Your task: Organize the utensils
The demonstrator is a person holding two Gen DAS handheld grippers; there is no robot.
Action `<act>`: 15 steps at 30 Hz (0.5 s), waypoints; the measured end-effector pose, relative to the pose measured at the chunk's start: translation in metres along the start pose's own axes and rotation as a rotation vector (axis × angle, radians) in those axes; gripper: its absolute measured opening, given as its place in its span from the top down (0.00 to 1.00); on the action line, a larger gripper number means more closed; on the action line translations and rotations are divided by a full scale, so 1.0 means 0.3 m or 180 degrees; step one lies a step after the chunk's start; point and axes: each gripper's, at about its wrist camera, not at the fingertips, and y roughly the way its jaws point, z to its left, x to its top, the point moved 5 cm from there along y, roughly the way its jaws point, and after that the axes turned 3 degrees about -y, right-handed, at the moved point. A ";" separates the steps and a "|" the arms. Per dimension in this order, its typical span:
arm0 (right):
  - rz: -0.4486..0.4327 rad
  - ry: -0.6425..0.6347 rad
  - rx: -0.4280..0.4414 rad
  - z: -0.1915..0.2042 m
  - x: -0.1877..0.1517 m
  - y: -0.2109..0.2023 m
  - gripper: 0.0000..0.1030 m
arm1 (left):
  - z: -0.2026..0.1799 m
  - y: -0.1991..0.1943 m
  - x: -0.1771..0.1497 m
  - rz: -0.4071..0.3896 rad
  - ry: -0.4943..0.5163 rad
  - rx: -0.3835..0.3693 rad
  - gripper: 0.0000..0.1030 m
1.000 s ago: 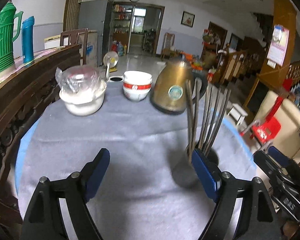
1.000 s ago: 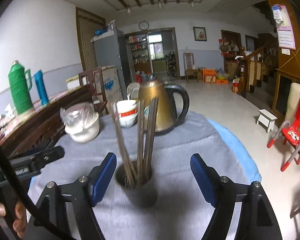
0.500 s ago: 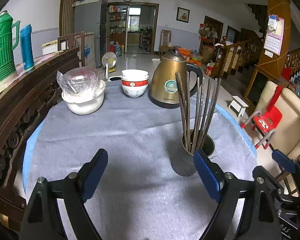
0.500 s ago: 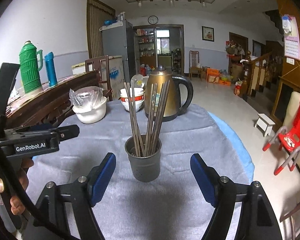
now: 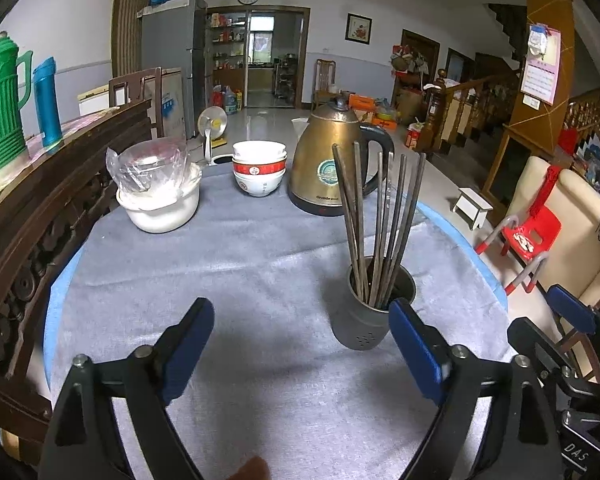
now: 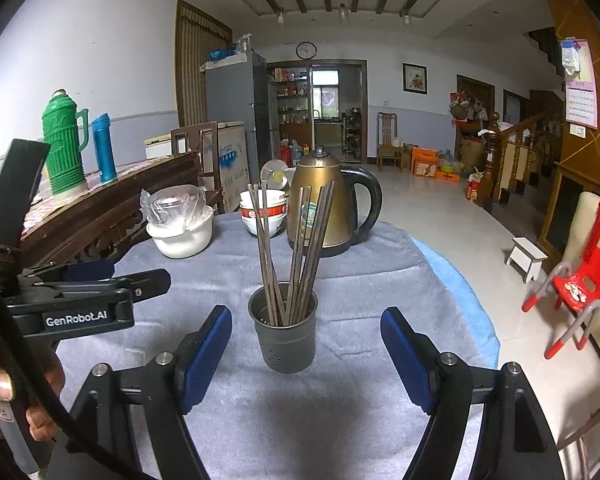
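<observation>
A grey metal holder (image 6: 283, 334) stands upright on the grey tablecloth (image 6: 372, 272) with several dark chopsticks (image 6: 296, 252) standing in it. My right gripper (image 6: 306, 354) is open and empty, the holder just beyond and centred between its blue pads. In the left wrist view the holder (image 5: 370, 318) and chopsticks (image 5: 380, 216) sit to the right, by the right pad. My left gripper (image 5: 300, 344) is open and empty over bare cloth; its body also shows in the right wrist view (image 6: 88, 304).
At the table's far side stand a brass kettle (image 5: 332, 168), stacked red-and-white bowls (image 5: 259, 174) and a white pot with a plastic bag (image 5: 160, 196). A dark wooden sideboard (image 5: 40, 184) runs along the left. A red chair (image 5: 534, 234) stands on the floor at the right.
Both grippers have pulled back from the holder and risen; the holder now looks farther away in both views. Both stay open. The holder and chopsticks have not moved.
</observation>
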 end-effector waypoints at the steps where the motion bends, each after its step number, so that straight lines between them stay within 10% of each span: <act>1: 0.0007 0.0003 -0.0003 -0.002 0.000 0.003 0.22 | -0.004 -0.001 0.000 -0.0009 0.0021 0.0007 0.06; 15: 0.0047 0.0018 -0.0034 -0.023 -0.004 0.018 0.22 | -0.027 -0.016 0.011 -0.0070 0.0094 -0.0040 0.00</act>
